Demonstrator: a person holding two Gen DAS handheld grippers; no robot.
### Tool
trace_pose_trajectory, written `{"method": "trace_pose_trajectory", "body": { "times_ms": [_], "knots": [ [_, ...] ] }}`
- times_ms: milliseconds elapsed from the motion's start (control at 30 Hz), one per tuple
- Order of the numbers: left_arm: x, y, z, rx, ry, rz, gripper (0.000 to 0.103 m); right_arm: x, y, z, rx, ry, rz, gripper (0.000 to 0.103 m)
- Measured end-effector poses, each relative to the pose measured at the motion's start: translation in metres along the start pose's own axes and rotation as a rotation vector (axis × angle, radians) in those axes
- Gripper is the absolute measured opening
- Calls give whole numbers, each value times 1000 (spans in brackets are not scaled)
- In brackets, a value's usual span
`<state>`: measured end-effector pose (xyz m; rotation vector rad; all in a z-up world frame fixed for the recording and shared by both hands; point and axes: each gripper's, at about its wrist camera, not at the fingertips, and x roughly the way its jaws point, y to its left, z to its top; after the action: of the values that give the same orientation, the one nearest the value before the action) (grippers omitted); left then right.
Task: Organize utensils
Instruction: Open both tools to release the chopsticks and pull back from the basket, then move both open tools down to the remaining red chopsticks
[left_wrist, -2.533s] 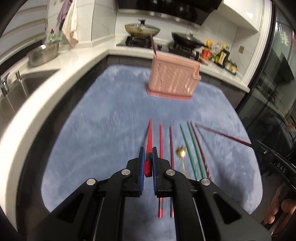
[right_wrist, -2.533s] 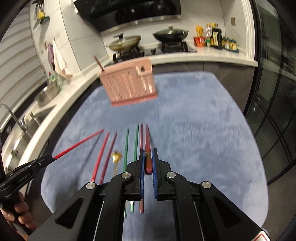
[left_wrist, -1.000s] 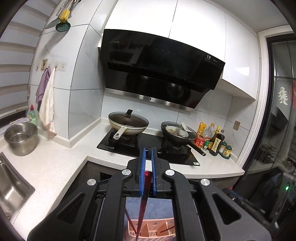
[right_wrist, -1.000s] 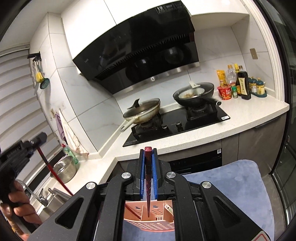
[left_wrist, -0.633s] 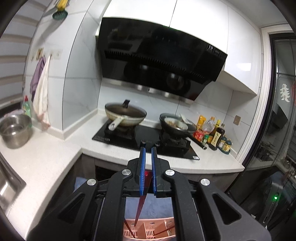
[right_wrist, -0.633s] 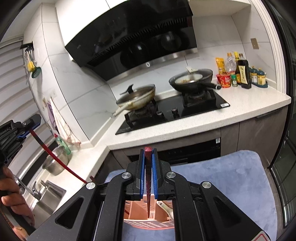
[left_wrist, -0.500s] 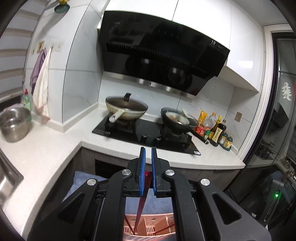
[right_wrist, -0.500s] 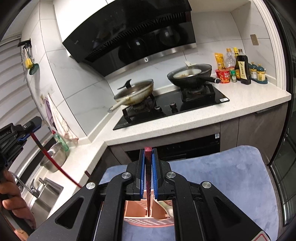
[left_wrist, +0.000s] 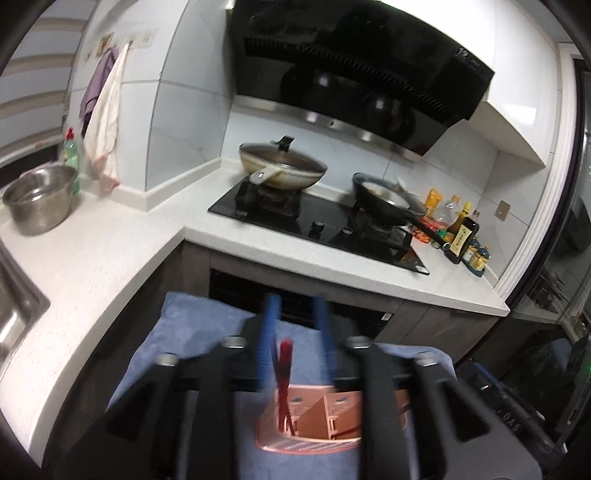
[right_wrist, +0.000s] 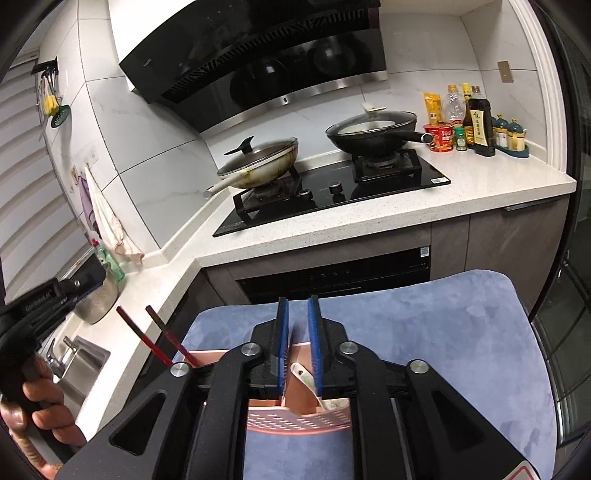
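Observation:
A pink perforated utensil holder (left_wrist: 314, 428) stands on the blue mat (left_wrist: 192, 317), right under both grippers. My left gripper (left_wrist: 295, 314) is open above it; red chopsticks (left_wrist: 284, 373) stand in the holder's left compartment between the blue fingers, free of them. My right gripper (right_wrist: 298, 314) is open and empty above the holder (right_wrist: 295, 421). Two red chopsticks (right_wrist: 162, 336) lean out of the holder's left side in the right wrist view, and a white spoon handle (right_wrist: 304, 376) shows between the fingers. The left gripper's body (right_wrist: 40, 302) and the hand show at the left.
A white counter (right_wrist: 332, 229) wraps round the mat, with a black hob, a lidded wok (right_wrist: 258, 162) and a black pan (right_wrist: 373, 133). Sauce bottles (right_wrist: 476, 125) stand at the right. A steel bowl (left_wrist: 37, 199) and a sink (left_wrist: 14, 314) are on the left.
Both grippers have opened and let go of their red chopsticks, which now stand in the holder. Both cameras have tilted down a little toward the holder.

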<state>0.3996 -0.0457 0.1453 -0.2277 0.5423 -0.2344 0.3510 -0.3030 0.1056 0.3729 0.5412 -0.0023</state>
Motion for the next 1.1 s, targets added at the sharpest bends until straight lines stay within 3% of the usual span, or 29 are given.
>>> {"method": "trace_pose_trajectory", "body": {
  "times_ms": [133,200,467,767,1100],
  "knots": [
    [-7,7,-7,-6,4,24,45,-13,-7,-1,20,-16,-7,21],
    [-14,9,-12,-7,10,32,45,-22,-10,-1,30,-25,-8,27],
    [-45,11,-43,41,43,64,45,-63,-11,-29,8,-15,-9,30],
    [-93,28,-124,83,122,105,45,-107,-12,-116,-16,94,-25,31],
    [-128,53,-232,81,286,123,45,-145,-3,-231,-154,219,-132,31]
  ]
}}
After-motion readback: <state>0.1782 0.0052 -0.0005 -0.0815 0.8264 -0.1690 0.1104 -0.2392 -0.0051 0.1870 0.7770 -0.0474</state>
